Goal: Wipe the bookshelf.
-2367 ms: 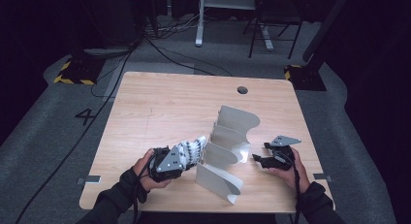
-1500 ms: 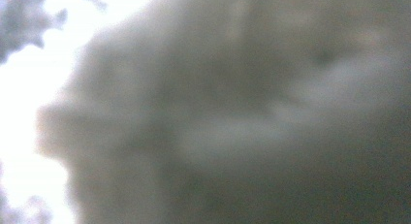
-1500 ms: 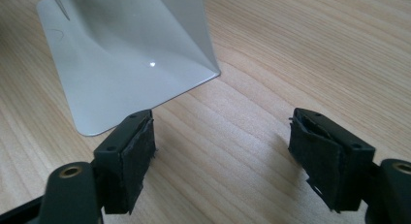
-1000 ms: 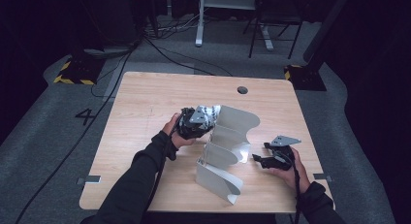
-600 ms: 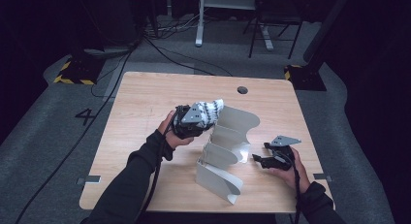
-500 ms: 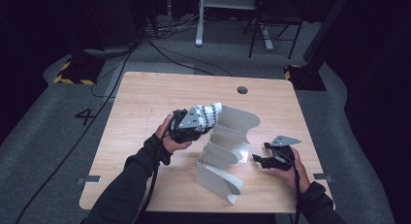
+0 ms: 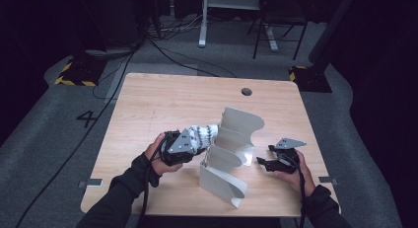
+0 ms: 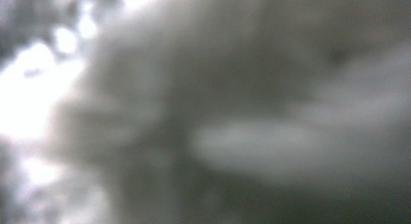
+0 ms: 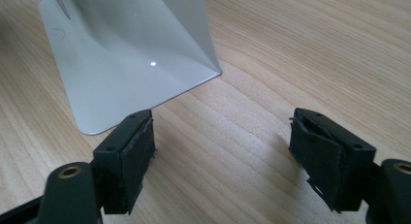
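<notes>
- Sock, white with dark speckles and rolled into a soft bundle, sits in the left gripper, whose jaws are drawn nearly together and pinch it; the bundle juts out of them toward 2 o'clock, its far end just touching the white rack.
- Fabric like this is judged light, limp and compressible: it will not break and is unlikely to slip from padded jaws, but a loose end can sag or unroll, so a pinch across the thick middle of the roll looks like the safest hold.
- Blur covers the left gripper view, where a pale grey mass lies right against the lens, most likely the sock itself; nothing finer can be read there.
- Rack of thin curved dividers stands near the middle of the wooden table, running from about 12 o'clock down to 6 o'clock in the high view; its smooth, stiff sheets look slippery and easy to nudge, since only the flat base plate rests on the wood.
- Slots between the dividers are narrow, so the soft bundle probably needs squeezing in from above rather than pushing from the side.
- Right gripper rests at 3 o'clock of the rack, jaws spread wide and holding nothing; in the right gripper view, bare wood lies between the black pads, with the base plate's corner just beyond the left one.
</notes>
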Action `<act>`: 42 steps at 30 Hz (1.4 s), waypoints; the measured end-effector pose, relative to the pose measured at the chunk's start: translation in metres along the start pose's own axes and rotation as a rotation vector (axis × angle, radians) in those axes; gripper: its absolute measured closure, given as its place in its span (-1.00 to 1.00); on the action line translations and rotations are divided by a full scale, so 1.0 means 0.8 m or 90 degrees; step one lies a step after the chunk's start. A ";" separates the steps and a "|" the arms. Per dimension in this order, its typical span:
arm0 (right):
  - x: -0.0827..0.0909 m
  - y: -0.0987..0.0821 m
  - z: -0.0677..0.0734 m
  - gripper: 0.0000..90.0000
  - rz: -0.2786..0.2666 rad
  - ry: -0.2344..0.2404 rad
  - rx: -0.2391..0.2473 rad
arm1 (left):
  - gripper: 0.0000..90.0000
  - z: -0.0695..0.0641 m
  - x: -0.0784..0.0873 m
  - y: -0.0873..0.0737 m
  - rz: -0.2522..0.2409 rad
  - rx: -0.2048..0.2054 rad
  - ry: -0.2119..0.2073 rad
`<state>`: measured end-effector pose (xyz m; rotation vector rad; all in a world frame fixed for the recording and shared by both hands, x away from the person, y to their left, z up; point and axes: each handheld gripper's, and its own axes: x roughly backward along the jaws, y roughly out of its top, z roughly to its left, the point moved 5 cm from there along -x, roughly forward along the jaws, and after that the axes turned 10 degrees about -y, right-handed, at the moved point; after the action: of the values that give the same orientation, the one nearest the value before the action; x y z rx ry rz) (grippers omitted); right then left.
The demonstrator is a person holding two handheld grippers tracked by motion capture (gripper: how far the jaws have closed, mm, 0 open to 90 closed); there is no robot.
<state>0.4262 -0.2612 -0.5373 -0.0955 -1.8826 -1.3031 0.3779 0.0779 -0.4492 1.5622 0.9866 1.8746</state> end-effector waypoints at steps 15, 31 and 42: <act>0.000 0.000 0.000 -0.45 0.000 0.000 0.000 | 0.65 -0.031 -0.041 -0.067 0.099 0.042 -0.055; 0.001 0.000 0.000 -0.45 0.001 0.001 0.002 | 0.54 0.038 0.021 -0.104 0.053 0.159 0.091; 0.002 -0.001 0.000 -0.45 0.004 0.001 0.001 | 0.00 0.047 0.037 -0.132 0.106 0.202 0.125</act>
<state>0.4250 -0.2620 -0.5369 -0.0994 -1.8807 -1.2971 0.4008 0.1725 -0.5117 1.7074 1.3311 2.0972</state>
